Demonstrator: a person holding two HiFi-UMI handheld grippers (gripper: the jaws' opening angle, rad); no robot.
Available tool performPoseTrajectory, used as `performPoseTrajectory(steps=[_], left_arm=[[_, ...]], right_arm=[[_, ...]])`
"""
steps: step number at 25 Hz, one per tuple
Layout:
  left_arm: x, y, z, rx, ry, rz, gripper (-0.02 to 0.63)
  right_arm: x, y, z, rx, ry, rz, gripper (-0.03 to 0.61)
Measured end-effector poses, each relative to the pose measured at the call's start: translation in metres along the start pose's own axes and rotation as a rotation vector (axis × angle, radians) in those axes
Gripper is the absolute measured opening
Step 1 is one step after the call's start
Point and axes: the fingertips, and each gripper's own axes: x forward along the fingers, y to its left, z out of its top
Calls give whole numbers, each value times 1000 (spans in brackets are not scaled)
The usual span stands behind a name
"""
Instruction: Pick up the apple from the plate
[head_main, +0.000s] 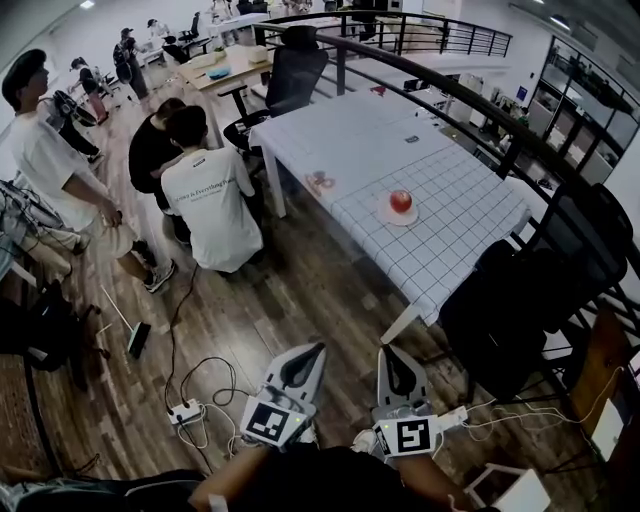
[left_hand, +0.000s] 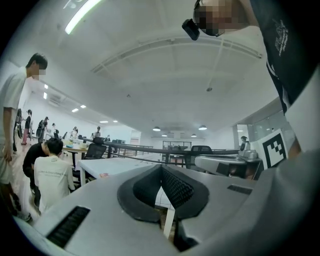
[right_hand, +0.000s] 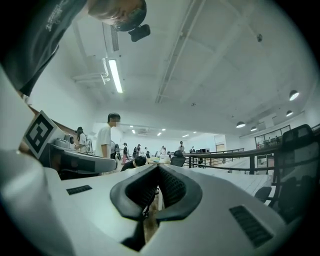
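Apple: we see the apple (head_main: 401, 200), red and upright, sitting on the plate (head_main: 384, 216). It is untouched, at about twelve o'clock from our two tongs and well apart from them.
Plate: small and pale, on the gridded part of the worktop (head_main: 372, 135), toward its near end. We judge it was set there so it can be reached from the open floor (head_main: 300, 290).
Left tongs: the left tongs (left_hand: 161, 168) are fully closed, the ribbed pads meeting at the tip with nothing between them.
Right tongs: the right tongs (right_hand: 157, 168) are likewise closed on nothing.
Posture: both are held low, side by side, close to our body and pointing about level toward the worktop. We take this as a carrying pose, since the apple is out of reach from here.
Stage: we judge that nothing of the pick is done yet.
Next need: we would have to step in and open one pair wide enough for a round fruit, then close gently so the plate stays put.
Surroundings: people (head_main: 205, 195) crouch at ten o'clock beside the worktop. Cables (head_main: 200, 385) lie on the floor at eight o'clock, a trip risk.
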Motion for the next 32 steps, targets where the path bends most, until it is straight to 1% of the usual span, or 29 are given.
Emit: performPoseTrajectory(steps=[3,8,12,17,20,25,29,32], left_arm=[[1,14,3,-11,-14,-19,20],[5,31,0,-12,-20,-75,20],[5,40,5,-15,-42,-103,20],[5,48,11,-34,-54,-119,20],[12,53,5,-36,-32,-124,20],[42,63,-6,-26,-9,-119,20],[78,70,-5,-5,-3,-122,20],[108,72,-9,7,9,-118,20]], right_arm=[[10,-2,-7,14,19,-28,23],[21,-7,-13,27,32,-101,23],[29,-5,-9,-1,30,-132,23],[38,5,-10,-47,40,-121,23],[45,2,-11,-49,34,-127,23],[66,-19,-28,-27,54,-137,23],[92,-43,-38,-6,61,-101,23],[115,-70,-37,8,40,-82,23]])
